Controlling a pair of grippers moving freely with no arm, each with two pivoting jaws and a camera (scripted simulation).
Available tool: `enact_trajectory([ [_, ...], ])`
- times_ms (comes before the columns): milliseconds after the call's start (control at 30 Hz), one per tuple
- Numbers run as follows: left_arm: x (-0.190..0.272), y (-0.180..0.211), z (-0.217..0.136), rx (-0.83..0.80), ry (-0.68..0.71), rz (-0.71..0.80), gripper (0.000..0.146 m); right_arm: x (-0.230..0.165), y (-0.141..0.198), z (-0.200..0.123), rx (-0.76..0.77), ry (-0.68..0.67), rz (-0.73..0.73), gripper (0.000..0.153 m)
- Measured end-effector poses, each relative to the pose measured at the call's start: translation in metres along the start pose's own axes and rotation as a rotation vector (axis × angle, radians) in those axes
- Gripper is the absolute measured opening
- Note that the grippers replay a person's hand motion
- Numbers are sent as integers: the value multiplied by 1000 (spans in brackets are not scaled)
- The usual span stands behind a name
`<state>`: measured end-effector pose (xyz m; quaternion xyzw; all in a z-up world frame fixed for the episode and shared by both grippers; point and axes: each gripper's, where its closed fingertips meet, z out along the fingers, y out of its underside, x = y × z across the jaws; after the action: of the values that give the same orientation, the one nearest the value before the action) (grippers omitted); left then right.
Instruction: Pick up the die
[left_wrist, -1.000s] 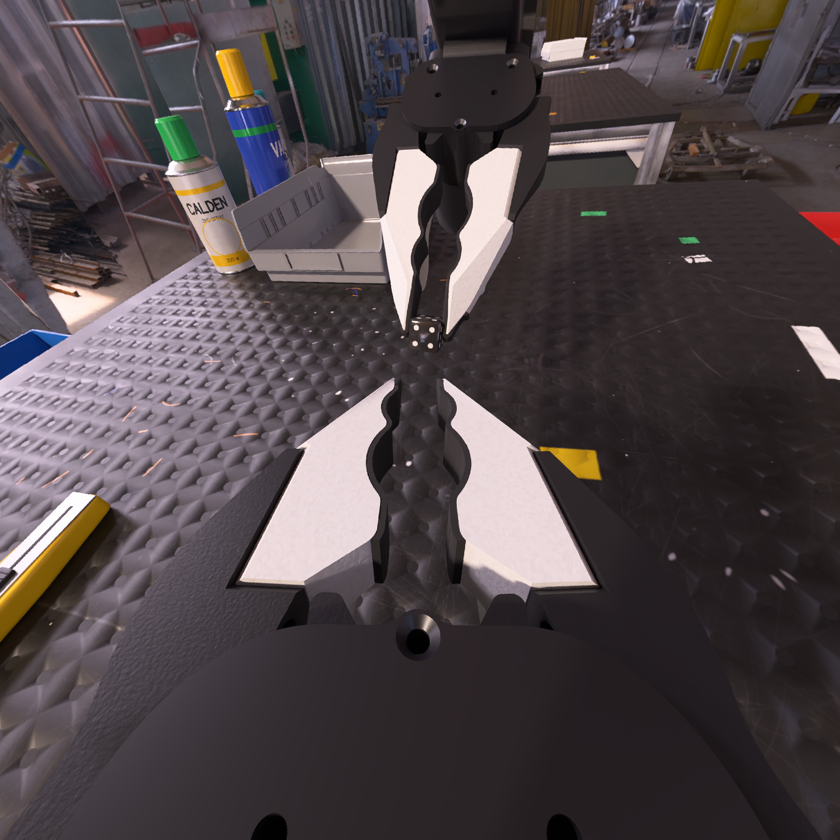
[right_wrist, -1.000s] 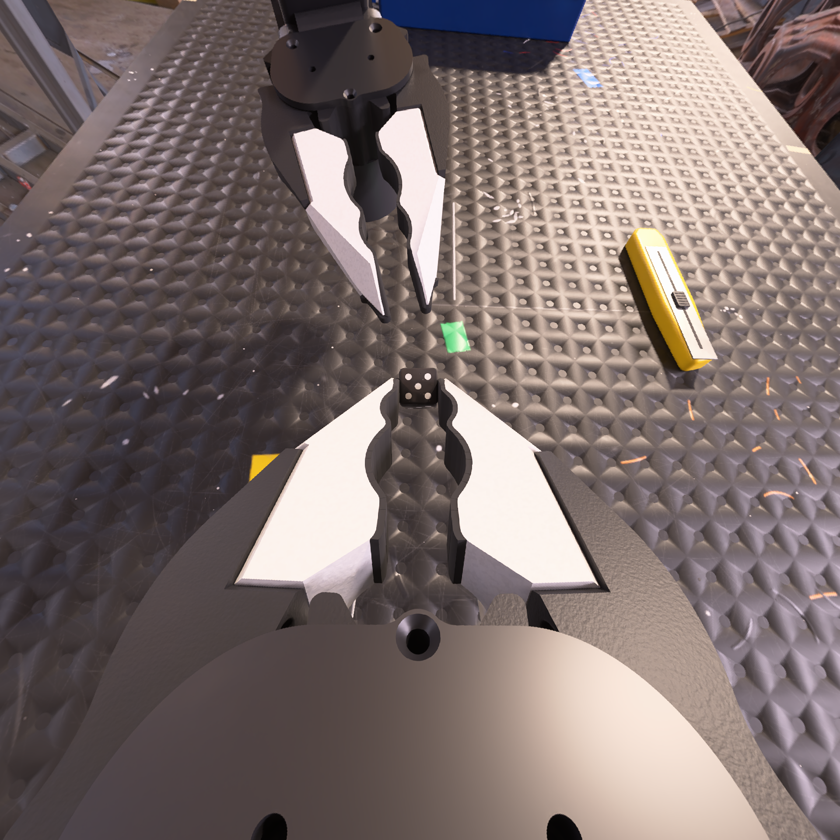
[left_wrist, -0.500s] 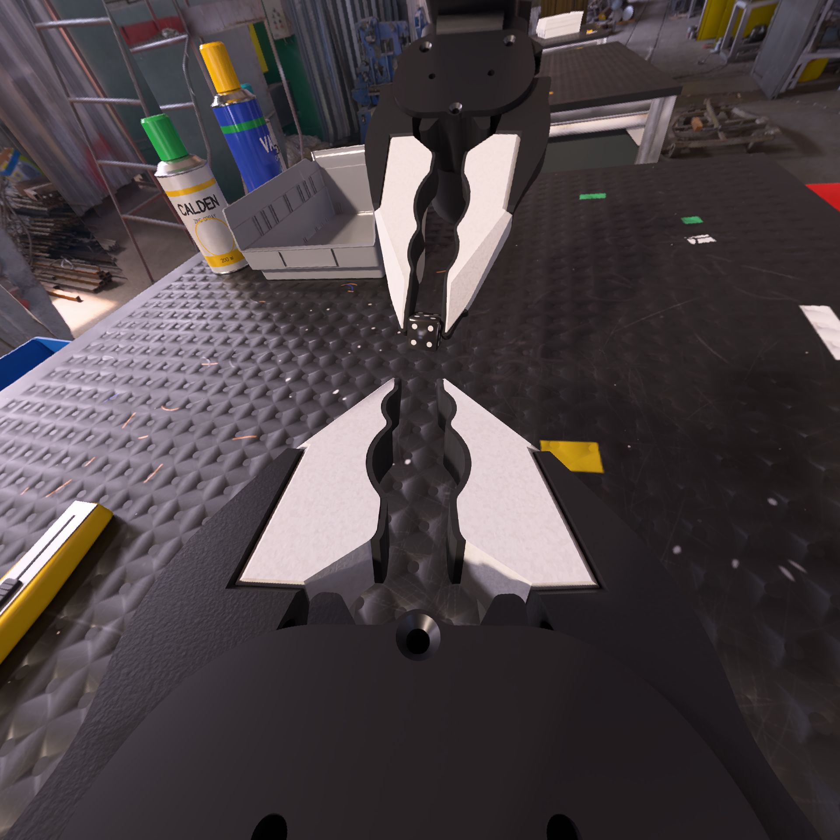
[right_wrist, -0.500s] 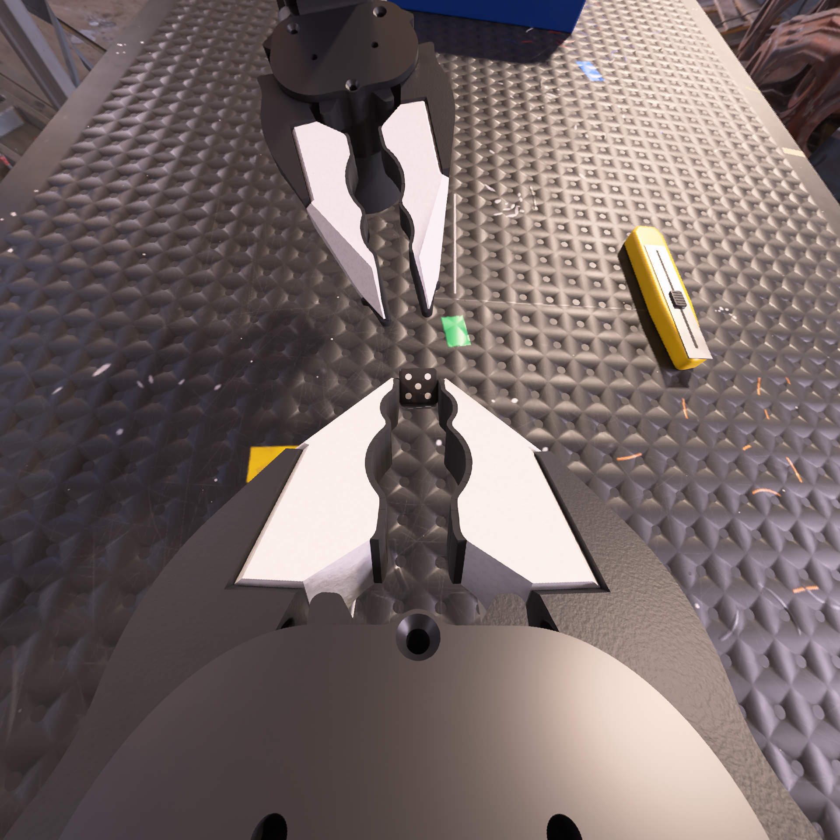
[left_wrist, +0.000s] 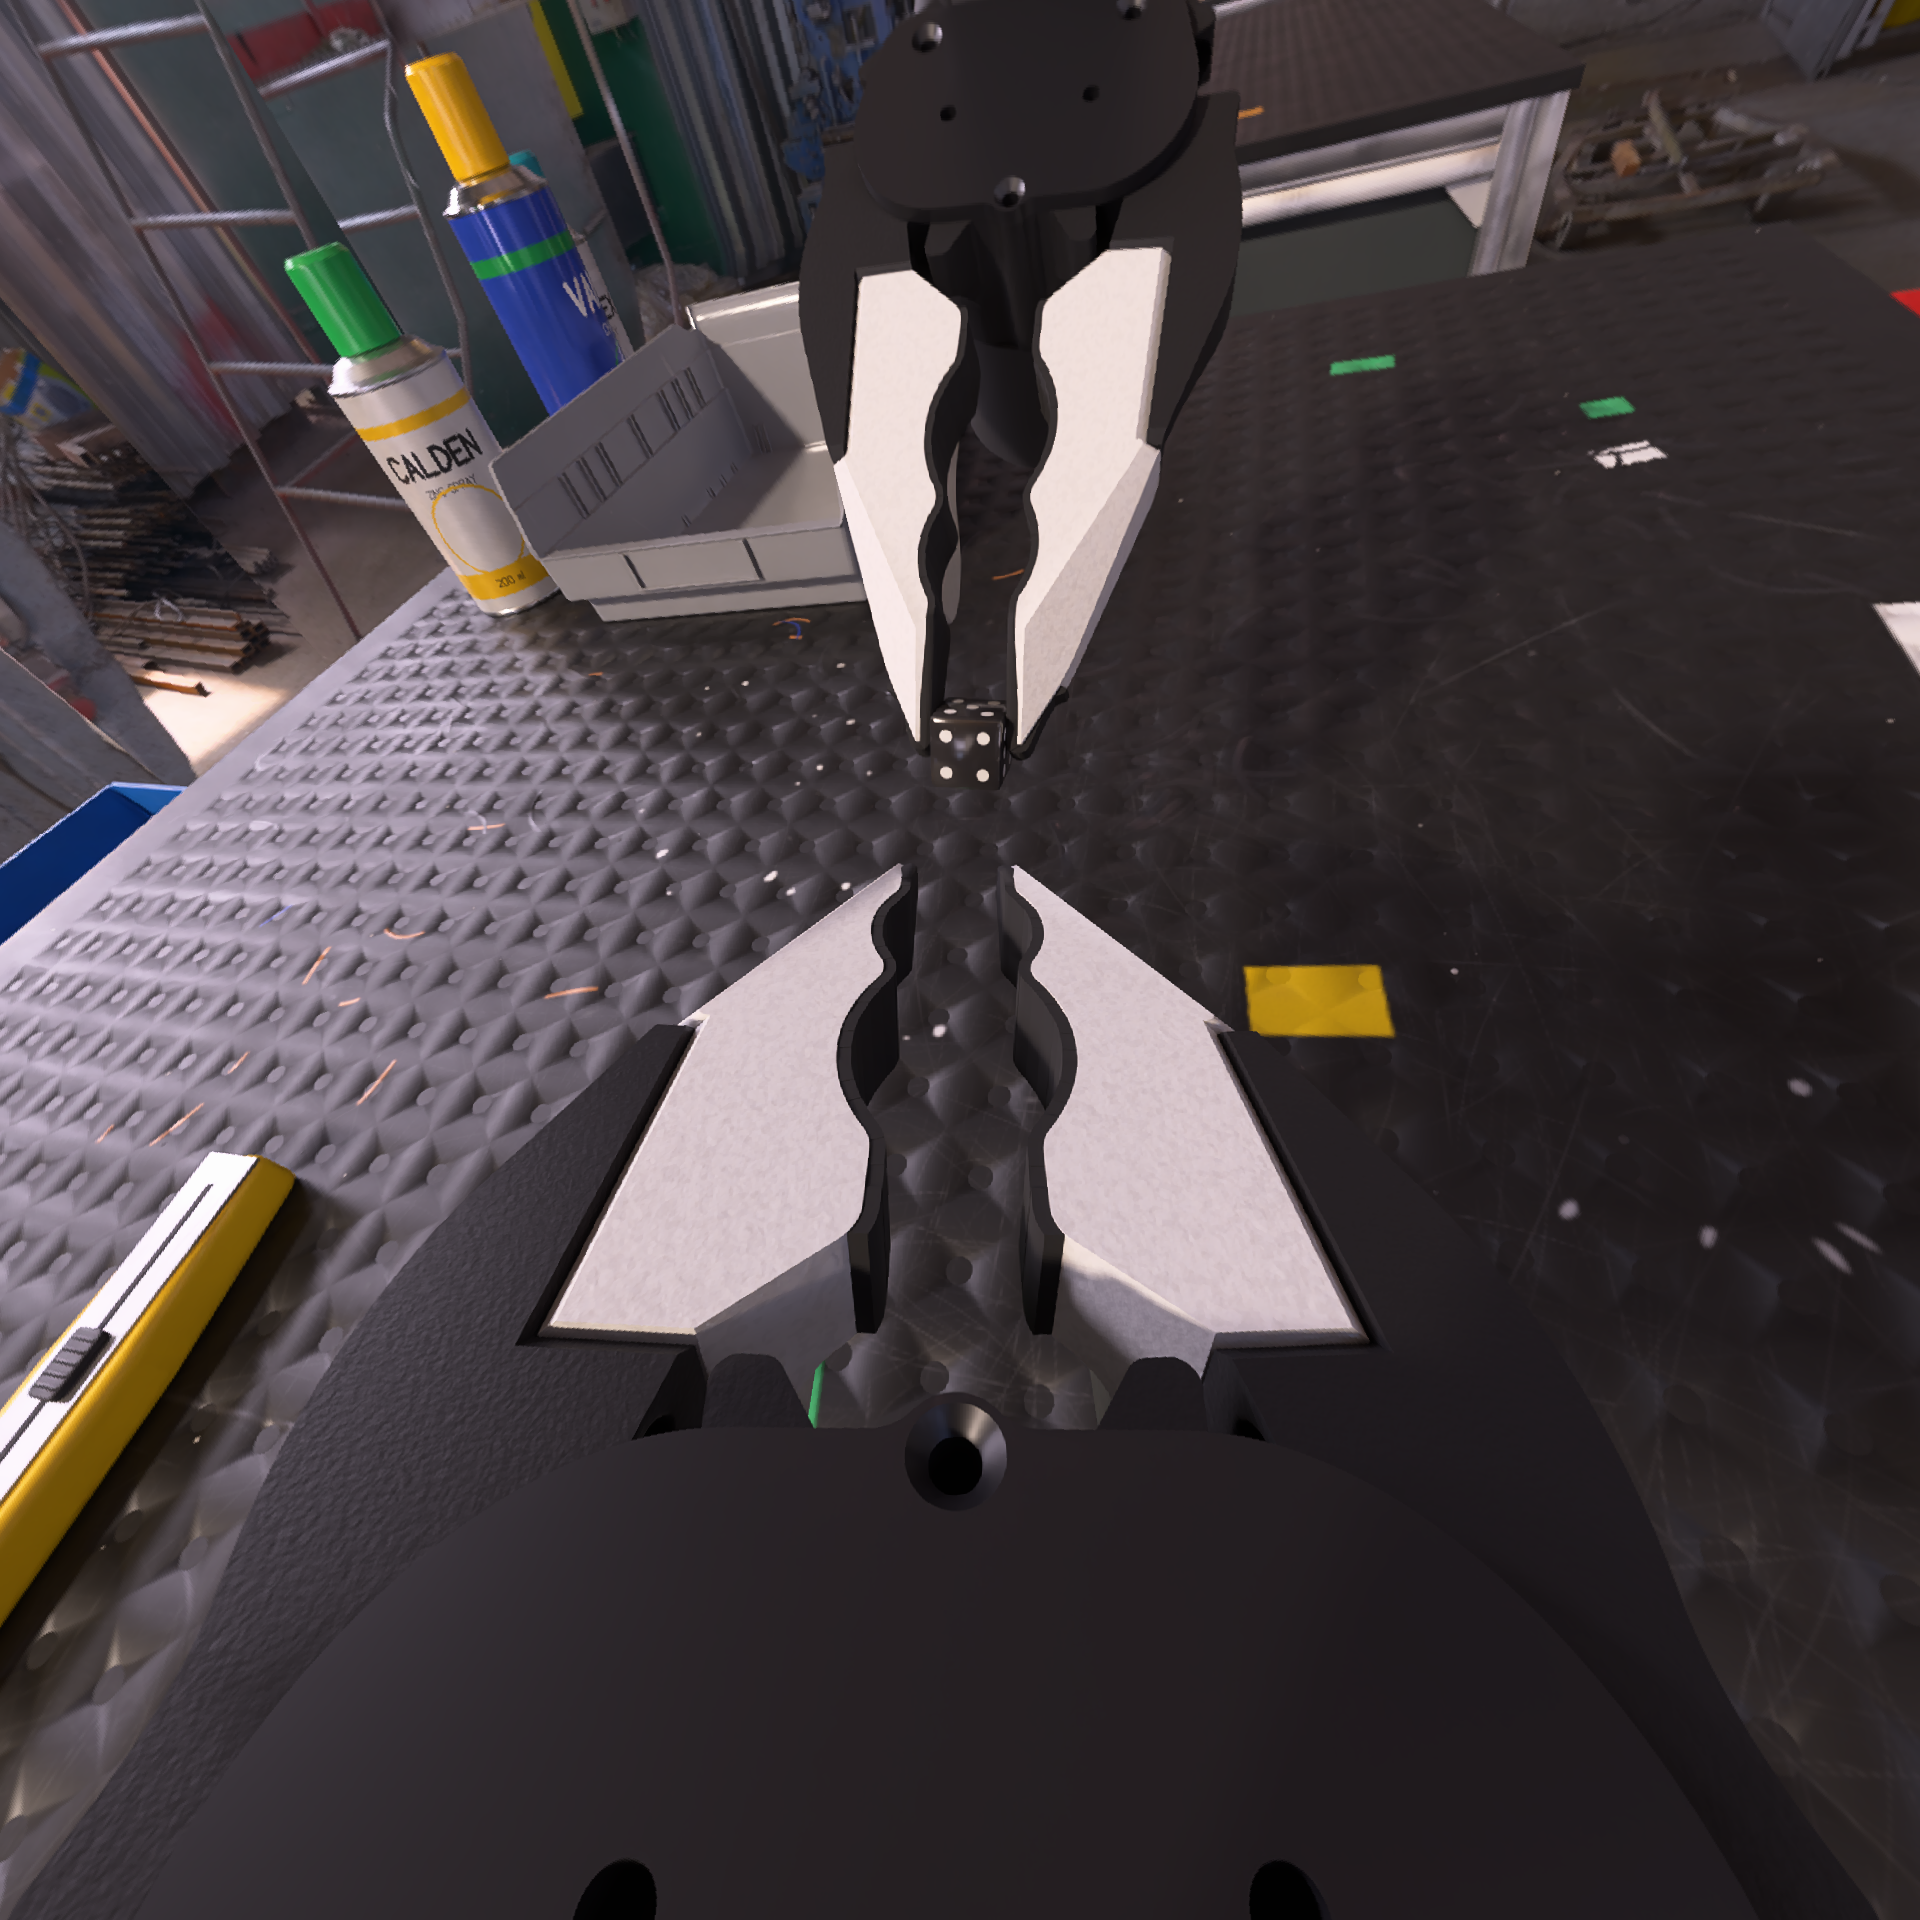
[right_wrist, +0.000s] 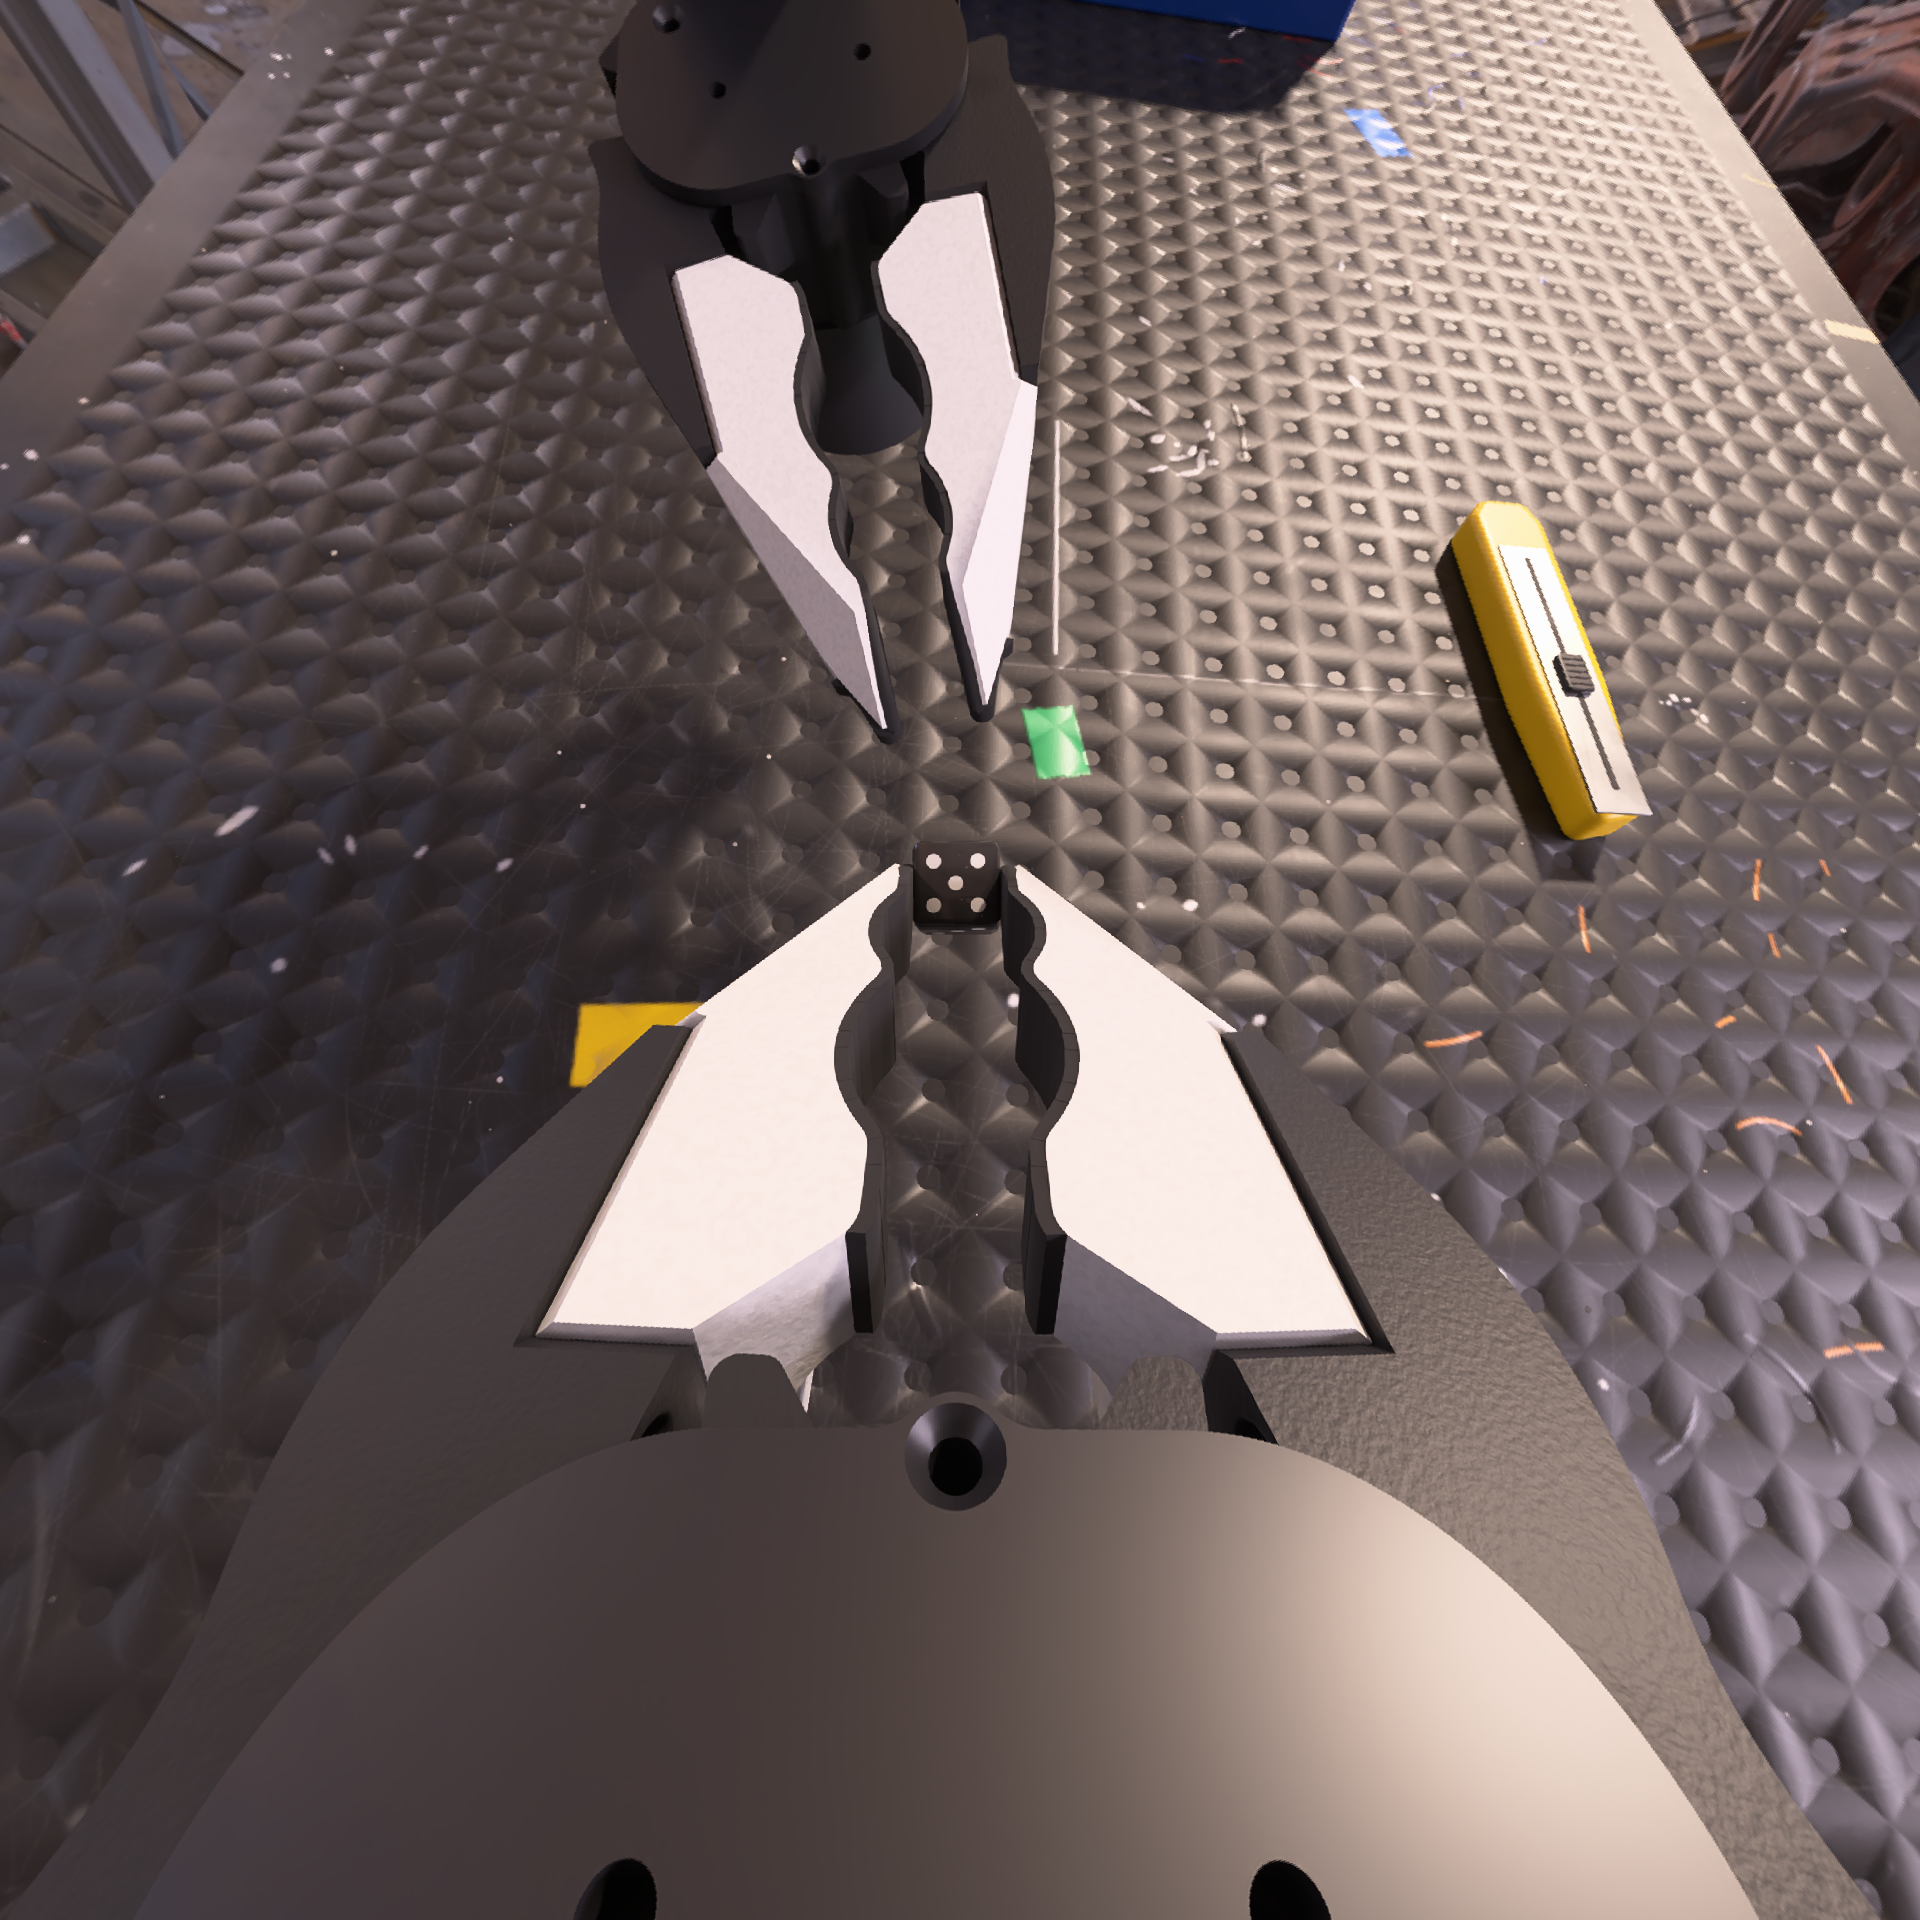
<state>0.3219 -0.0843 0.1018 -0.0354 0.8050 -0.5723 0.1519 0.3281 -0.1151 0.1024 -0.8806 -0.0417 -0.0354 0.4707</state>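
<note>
The die (right_wrist: 956, 885) sits pinched between the tips of the right tool (right_wrist: 956, 883), low over the studded table (right_wrist: 1351, 395), so a straight lift should carry it. The left tool (left_wrist: 956, 878) hangs opposite, narrowly parted and holding nothing, apart from the die.

Small black die (right_wrist: 956, 885) with white pips sits on the studded tabletop (right_wrist: 1351, 312), five facing up
</note>
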Motion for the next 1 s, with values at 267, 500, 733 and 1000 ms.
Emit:
enact_trajectory([
  [267, 2, 3, 2, -26, 1, 26, 15, -1, 5, 1, -42, 10, -32, 16],
  [500, 1, 2, 3, -5, -2, 14, 15, 1, 5, 3, -34, 32, -27, 16],
  [733, 4, 3, 3, -16, 31, 28, 15, -4, 6, 4, -40, 14, -59, 16],
  [1000, 8, 8, 5, -53, 34, 70, 15, -6, 11, 6, -71, 16, -97, 16],
])
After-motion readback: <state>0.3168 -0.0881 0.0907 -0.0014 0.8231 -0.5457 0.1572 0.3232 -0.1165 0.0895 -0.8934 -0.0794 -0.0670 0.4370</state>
